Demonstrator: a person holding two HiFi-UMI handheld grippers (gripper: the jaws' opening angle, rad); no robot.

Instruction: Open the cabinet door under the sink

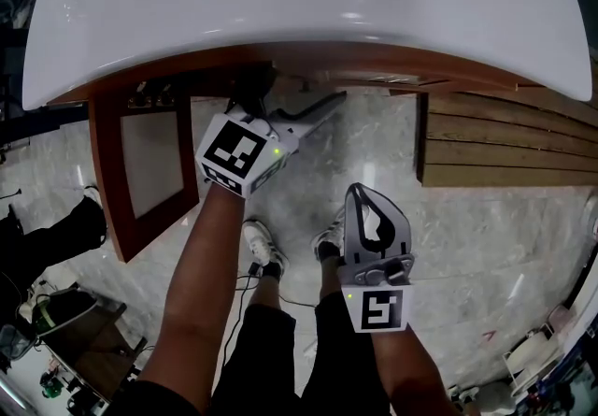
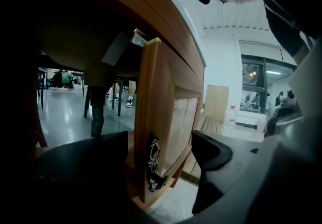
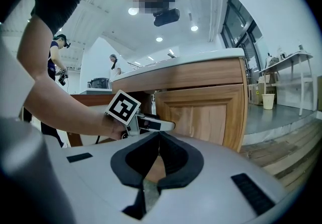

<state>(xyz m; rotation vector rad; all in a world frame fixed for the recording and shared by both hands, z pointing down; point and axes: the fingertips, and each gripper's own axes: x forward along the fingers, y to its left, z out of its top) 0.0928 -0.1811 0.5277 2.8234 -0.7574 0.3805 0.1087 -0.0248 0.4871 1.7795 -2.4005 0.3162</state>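
Observation:
A white sink (image 1: 299,21) tops a wooden cabinet (image 1: 355,59). Its dark left door (image 1: 140,171) stands swung far out. My left gripper (image 1: 327,106) reaches under the sink rim at the opening, its jaws spread wide. In the left gripper view, the free edge of the lighter right door (image 2: 151,107) and its black ornate handle (image 2: 153,162) stand between the open jaws (image 2: 160,140), which do not press on it. That door (image 3: 201,112) shows its panel in the right gripper view, beside the left gripper (image 3: 156,126). My right gripper (image 1: 360,192) (image 3: 159,135) hangs back, shut and empty.
Wooden decking (image 1: 509,143) lies on the marble floor right of the cabinet. The person's shoes (image 1: 266,246) stand just behind the grippers. Dark gear (image 1: 65,330) clutters the lower left. A paper cup (image 3: 268,100) and bystanders (image 3: 58,57) are farther off.

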